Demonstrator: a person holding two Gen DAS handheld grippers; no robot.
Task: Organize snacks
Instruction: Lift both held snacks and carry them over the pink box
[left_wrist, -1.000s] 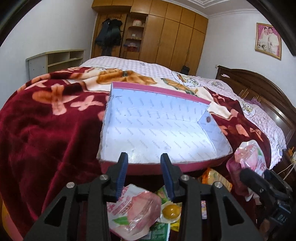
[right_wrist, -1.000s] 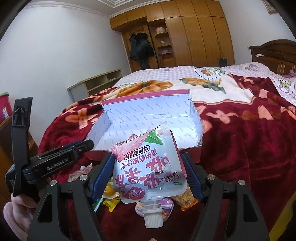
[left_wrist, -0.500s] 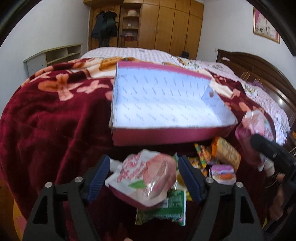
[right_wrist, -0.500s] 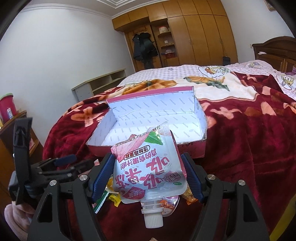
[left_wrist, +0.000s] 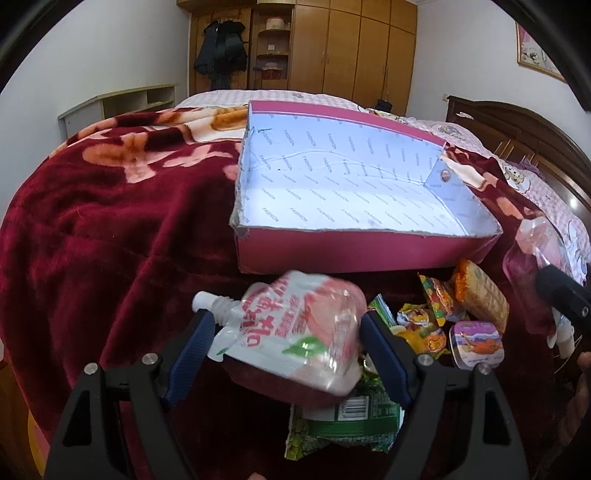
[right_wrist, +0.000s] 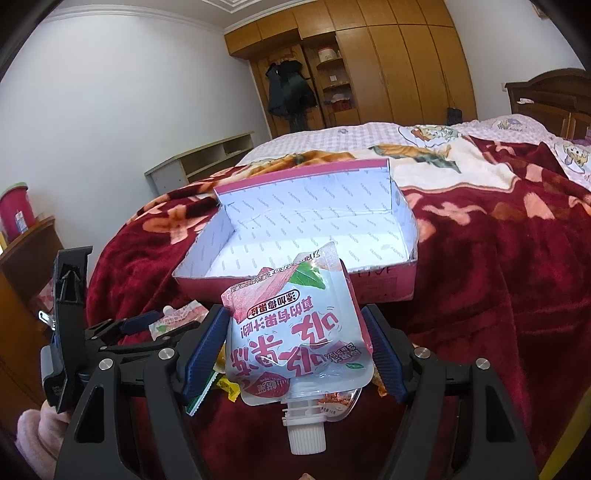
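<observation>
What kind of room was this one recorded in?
A home bedroom, almost certainly. The box and snacks sit on a bed covered by a red floral blanket, with a wooden headboard beside it and a wall of wooden wardrobes behind.

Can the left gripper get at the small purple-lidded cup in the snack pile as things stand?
Probably not yet. The left gripper is already shut on a pink spouted pouch, so its jaws are full. The purple-lidded cup lies uncovered just to its right, so the path looks free once the pouch is dropped.
</observation>
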